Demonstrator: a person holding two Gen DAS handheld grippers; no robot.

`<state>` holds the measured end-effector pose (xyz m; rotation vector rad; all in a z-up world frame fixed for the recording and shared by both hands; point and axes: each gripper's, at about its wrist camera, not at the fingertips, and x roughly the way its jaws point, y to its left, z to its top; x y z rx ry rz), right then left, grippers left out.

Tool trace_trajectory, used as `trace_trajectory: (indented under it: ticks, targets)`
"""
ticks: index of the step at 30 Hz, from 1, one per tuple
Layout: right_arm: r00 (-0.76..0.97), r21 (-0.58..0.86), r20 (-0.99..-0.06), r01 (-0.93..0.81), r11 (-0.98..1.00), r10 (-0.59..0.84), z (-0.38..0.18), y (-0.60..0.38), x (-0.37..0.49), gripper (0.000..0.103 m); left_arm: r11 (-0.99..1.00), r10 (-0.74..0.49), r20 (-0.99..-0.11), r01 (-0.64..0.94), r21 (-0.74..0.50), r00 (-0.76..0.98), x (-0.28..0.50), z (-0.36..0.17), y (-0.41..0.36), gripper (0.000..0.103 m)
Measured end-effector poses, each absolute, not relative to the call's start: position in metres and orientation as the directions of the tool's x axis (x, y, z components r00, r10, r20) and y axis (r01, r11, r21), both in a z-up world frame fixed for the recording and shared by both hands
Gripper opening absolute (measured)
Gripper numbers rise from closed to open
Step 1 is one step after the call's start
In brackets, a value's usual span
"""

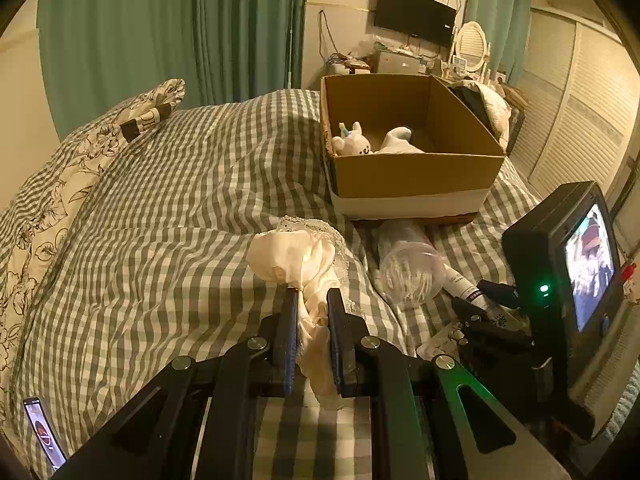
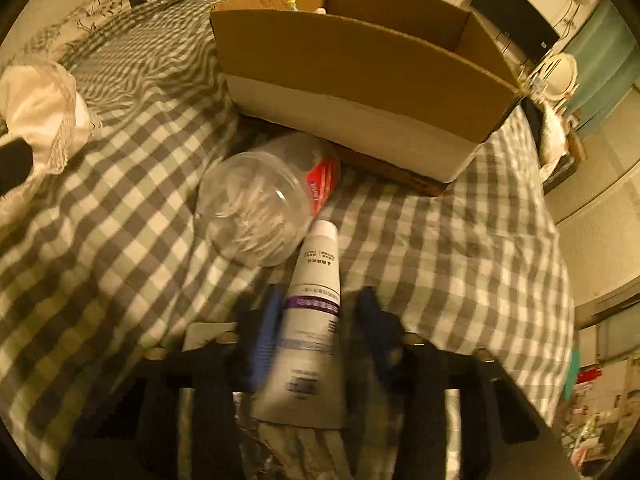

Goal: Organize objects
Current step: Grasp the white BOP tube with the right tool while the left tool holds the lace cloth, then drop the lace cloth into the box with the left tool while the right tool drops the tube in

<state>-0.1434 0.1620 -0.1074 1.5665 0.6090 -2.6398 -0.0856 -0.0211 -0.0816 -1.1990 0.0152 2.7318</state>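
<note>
My left gripper [image 1: 313,298] is shut on a cream lace-trimmed cloth [image 1: 294,258], bunched above the checked bedspread; the cloth also shows at the far left of the right wrist view [image 2: 40,104]. A cardboard box [image 1: 416,176] stands on the bed ahead, with white plush toys [image 1: 356,144] inside. My right gripper [image 2: 320,304] has its fingers either side of a white tube with a purple band [image 2: 314,312]; the view is blurred and contact is unclear. A clear plastic jar [image 2: 252,208] lies on its side by the tube's tip, just before the box [image 2: 360,76].
A floral pillow [image 1: 60,184] lies at the bed's left. A phone [image 1: 44,432] rests at the lower left. The right gripper's body and screen [image 1: 576,272] sit at the right. A wall TV [image 1: 414,14], a cluttered desk and louvred wardrobe doors [image 1: 568,120] stand beyond the bed.
</note>
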Motion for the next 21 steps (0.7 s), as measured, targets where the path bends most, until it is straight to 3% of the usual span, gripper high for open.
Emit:
trace_trajectory:
  ticks: [10,21]
  targets:
    - [-0.554,-0.248,-0.827,0.214,-0.945,0.091,-0.069,0.175,-0.112,0.027,-0.984,0.159,-0.721,-0.164,-0.063,-0.675,-0.070,-0.064,-0.012,0.014]
    - [-0.673,-0.197,-0.739,0.244,-0.950,-0.020,0.024,0.197,-0.057,0.027,-0.960,0.273,-0.697,-0.230,-0.158,-0.663,-0.065,-0.016,0.006,0.014]
